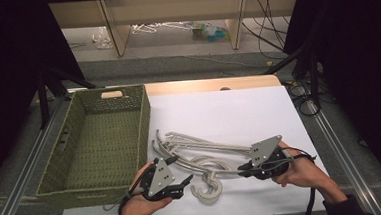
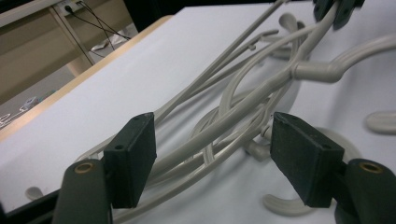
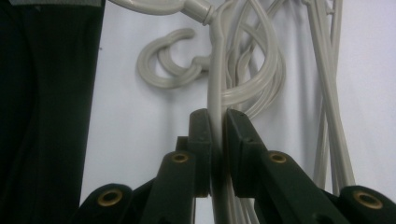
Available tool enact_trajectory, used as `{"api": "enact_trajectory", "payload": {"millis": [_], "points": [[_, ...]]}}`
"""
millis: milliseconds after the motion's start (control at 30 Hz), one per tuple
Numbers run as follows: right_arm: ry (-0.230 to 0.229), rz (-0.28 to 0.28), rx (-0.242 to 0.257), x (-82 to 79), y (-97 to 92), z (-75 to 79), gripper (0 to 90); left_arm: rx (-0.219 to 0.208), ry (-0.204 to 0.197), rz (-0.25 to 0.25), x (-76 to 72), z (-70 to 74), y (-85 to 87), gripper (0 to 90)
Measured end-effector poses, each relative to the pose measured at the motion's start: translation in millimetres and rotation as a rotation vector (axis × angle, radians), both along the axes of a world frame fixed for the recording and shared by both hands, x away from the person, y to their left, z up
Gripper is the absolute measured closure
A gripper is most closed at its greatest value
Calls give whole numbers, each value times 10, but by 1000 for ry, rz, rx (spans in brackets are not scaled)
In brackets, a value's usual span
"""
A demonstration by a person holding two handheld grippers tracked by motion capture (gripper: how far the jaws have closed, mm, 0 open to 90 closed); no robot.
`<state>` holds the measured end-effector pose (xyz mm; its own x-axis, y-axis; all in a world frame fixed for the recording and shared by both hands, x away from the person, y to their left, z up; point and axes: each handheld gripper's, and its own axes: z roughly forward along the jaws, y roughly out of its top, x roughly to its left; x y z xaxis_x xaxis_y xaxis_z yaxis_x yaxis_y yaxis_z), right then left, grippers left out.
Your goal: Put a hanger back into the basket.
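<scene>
At the left of the white-covered counter [image 1: 278, 107] stands the green woven rectangular basket [image 1: 141, 120], and as far as the high view shows, nothing lies in it, so the work of gathering the hangers looks barely begun. Just to its right, the left tongs [image 1: 180, 180] hover at the near end of the tangled pile of pale grey plastic clothes hangers [image 1: 201, 157]; in the left gripper view the two black pads stand spread, with several hanger arms [image 2: 219, 135] running through the gap between them, and no pad presses on any of them, so this grip is not yet made. The pile lies on the counter between the two hands, its hooks [image 1: 207, 191] curling toward the near edge. Farther right, the right tongs [image 1: 246, 169] are pressed together on one hanger arm [image 3: 215, 93], which the right gripper view shows pinched between the pads. Whether that hanger is free of the others is hard to tell, since the arms cross and overlap closely. What is left, by this reading: separating the pinched hanger, carrying it to the basket, then the rest of the pile.
</scene>
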<state>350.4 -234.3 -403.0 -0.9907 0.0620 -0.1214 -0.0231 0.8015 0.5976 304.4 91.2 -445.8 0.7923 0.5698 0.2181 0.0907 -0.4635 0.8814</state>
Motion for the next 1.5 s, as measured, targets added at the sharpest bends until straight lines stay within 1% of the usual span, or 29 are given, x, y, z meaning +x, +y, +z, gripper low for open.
{"api": "enact_trajectory", "payload": {"millis": [100, 133, 233, 333, 367, 433, 533, 567, 600, 667, 733, 767, 800, 900, 933, 1000, 1033, 1067, 1100, 1133, 1167, 1200, 1300, 1333, 1367, 1400, 1433, 1467, 1500], "points": [[-1, 3, -2, -1, -4, 16, 811, 12, 12, -15, 61, -26, -53, 318], [0, 3, -1, -1, -6, 18, 811, 57, 9, -27, 109, -56, -108, 329], [2, 5, 2, 0, -13, 20, 811, 81, 7, -31, 149, -87, -172, 329], [-5, -1, 6, -4, -26, 41, 811, 88, -16, -50, 175, -90, -248, 351], [-11, 1, 5, -2, -27, 43, 811, 103, -22, -58, 185, -81, -252, 359], [-2, 8, 4, -5, -28, 47, 811, 94, -24, -68, 201, -82, -287, 367], [-3, 1, 9, -6, -34, 55, 811, 155, -41, -108, 227, -86, -322, 391], [-2, 0, 9, -9, -37, 58, 811, 155, -41, -108, 227, -86, -322, 398], [1, 0, 8, -10, -37, 60, 811, 179, -50, -122, 246, -106, -353, 410], [-1, 1, 7, -7, -37, 61, 811, 190, -56, -127, 261, -118, -371, 418], [1, 8, 7, -5, -36, 60, 810, 215, -64, -149, 291, -130, -407, 476], [1, 8, 7, -5, -36, 60, 810, 215, -64, -149, 291, -130, -407, 498], [1, 7, 8, -5, -36, 61, 810, 221, -75, -151, 293, -124, -418, 498], [1, 5, 17, 4, -51, 59, 811, 252, -103, -200, 302, -87, -432, 610], [-3, 7, 19, 12, -56, 62, 810, 252, -103, -200, 302, -87, -432, 628], [1, 0, 21, 8, -59, 65, 811, 297, -125, -222, 301, -58, -440, 643], [-2, 5, 24, 10, -62, 66, 811, 336, -160, -246, 294, -36, -450, 668], [4, 5, 26, 4, -62, 68, 811, 354, -169, -256, 291, -22, -457, 676], [4, 5, 26, 4, -62, 68, 811, 354, -169, -256, 291, -22, -457, 687], [-18, 6, 29, 22, -73, 82, 807, 385, -201, -271, 287, 9, -467, 697], [-17, 1, 31, 22, -79, 90, 805, 401, -209, -287, 288, 27, -471, 704], [-20, -4, 33, 24, -85, 97, 799, 405, -224, -289, 288, 47, -477, 714], [-38, -17, 34, 50, -109, 106, 791, 400, -238, -295, 292, 80, -497, 723], [-38, -54, 50, 75, -135, 107, 758, 399, -248, -296, 291, 100, -509, 741], [-51, -65, 47, 93, -147, 109, 748, 483, -288, -312, 302, 192, -507, 748], [-61, -82, 47, 107, -163, 112, 716, 480, -291, -311, 299, 214, -522, 758], [-61, -82, 47, 107, -163, 112, 716, 480, -291, -311, 299, 214, -522, 768], [-75, -128, 70, 122, -179, 131, 636, 436, -277, -309, 294, 243, -549, 777], [-78, -144, 75, 132, -186, 142, 617, 399, -258, -308, 295, 257, -565, 784]]}}
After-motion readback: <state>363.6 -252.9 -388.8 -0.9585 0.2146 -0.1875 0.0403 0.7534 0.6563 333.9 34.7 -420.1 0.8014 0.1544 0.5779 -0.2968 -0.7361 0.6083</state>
